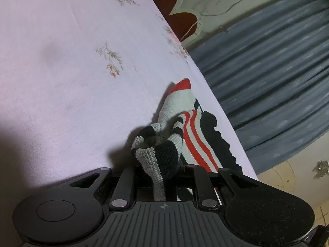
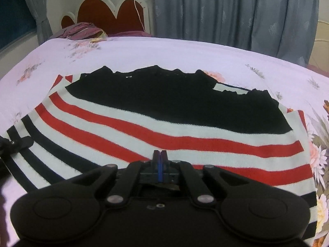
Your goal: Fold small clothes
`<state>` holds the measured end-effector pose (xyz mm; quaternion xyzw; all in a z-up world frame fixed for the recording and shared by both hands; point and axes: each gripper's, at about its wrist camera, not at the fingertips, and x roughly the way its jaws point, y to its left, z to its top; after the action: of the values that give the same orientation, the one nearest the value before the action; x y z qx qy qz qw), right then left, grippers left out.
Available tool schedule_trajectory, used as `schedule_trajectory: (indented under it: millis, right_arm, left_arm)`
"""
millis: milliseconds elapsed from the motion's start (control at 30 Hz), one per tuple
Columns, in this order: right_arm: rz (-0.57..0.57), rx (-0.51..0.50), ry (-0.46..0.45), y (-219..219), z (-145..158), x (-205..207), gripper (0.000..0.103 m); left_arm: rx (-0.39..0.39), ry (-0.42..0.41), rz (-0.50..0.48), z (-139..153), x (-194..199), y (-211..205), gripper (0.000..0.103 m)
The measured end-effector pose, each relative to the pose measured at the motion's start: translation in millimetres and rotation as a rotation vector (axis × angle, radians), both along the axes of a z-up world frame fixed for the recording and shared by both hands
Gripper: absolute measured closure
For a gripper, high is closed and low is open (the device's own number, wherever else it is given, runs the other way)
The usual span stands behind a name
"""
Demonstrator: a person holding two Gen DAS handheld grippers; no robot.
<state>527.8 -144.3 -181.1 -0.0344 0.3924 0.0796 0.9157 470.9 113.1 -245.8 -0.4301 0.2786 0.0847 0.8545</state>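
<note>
A knitted sweater (image 2: pixel 164 107) with a black top part and white, red and black stripes lies spread flat on the bed. My right gripper (image 2: pixel 160 154) hovers over its red and white stripes, fingers pressed together; no cloth shows between them. In the left wrist view my left gripper (image 1: pixel 160 168) is shut on a bunched fold of the sweater's (image 1: pixel 176 105) black and white striped end, lifted a little off the sheet. One of its fingers (image 2: pixel 20 143) shows at the left edge of the right wrist view.
The bed carries a pink floral sheet (image 1: pixel 61 61). Its edge runs close to the right of the sweater, with grey curtains (image 1: pixel 267 61) beyond. A red heart-shaped headboard (image 2: pixel 107 12) and a purple pillow (image 2: pixel 82 30) stand at the far end.
</note>
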Motion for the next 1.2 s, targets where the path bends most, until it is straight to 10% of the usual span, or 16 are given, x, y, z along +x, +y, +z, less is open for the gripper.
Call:
schedule_trajectory:
  millis: [467,700,867,1000,1067,1200]
  right_arm:
    - [0.046,0.129,0.039,-21.3,3.2,13.4,0.103]
    - [-0.074,0.301,-0.041,-105.9,39.0,-10.7,0.098]
    - [-0.203,0.372,-0.080,-185.9,54.6,-31.4,0.096]
    - [-0.255,0.447,-0.045,-233.6,51.2,-42.1,0.075]
    - [-0.258,0.486,-0.034,-244.8,48.9,-45.5,0.057]
    - [-0.201,0.551,-0.018,-242.6,48.0,-39.1,0.053]
  left_arm:
    - [0.164,-0.110,-0.175,82.3,10.3,-56.0,0.087]
    - [0.299,-0.146,-0.386,126.7,37.4,-159.9,0.087]
    - [0.351,-0.073,-0.568,105.8,60.3,-247.1,0.087]
    - [0.469,0.112,-0.706,51.5,68.1,-303.9,0.086]
    - [0.510,0.085,-0.762,61.3,56.0,-310.1,0.068]
    - [0.479,-0.037,-0.737,112.4,29.3,-270.0,0.067]
